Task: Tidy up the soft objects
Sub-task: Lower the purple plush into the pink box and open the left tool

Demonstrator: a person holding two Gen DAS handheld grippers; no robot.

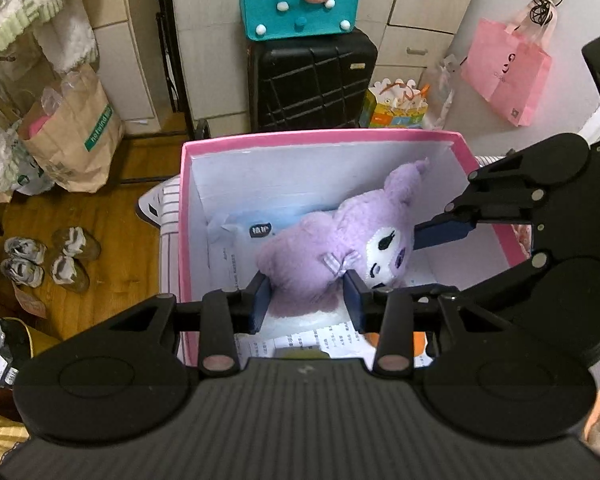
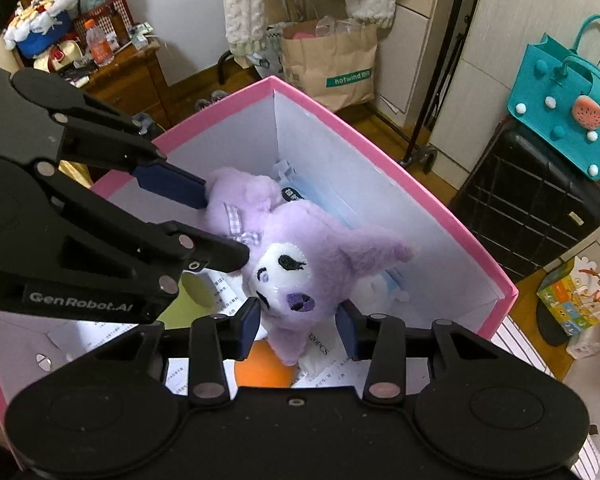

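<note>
Left tongs (image 1: 306,300) are clamped on the body of the purple plush toy (image 1: 332,248), and the right tongs (image 2: 298,326) are squeezing its head end, one pad each side of the face. So both pairs have the toy, and it's down inside the pink box (image 1: 182,216) with white inner walls, lying on top of a pale blue packet (image 1: 252,224) and some printed paper sheets (image 2: 216,292). There's also something orange (image 2: 264,368) at the bottom of the box, lower middle of the right wrist view, can't tell what it is.

Room's pretty packed. Wooden floor (image 1: 100,208), a black suitcase (image 1: 312,80) at top centre of the left view with a teal felt bag (image 1: 300,4) sitting on it. A pink shopping bag (image 1: 504,68) hangs upper right. Brown paper bag (image 1: 76,136) stands on the left, with slippers (image 1: 48,256) on the floor below it. In the right wrist view, upper left, a dark wooden cabinet (image 2: 140,72) is cluttered with a bottle (image 2: 99,42) and a basket (image 2: 104,12).
</note>
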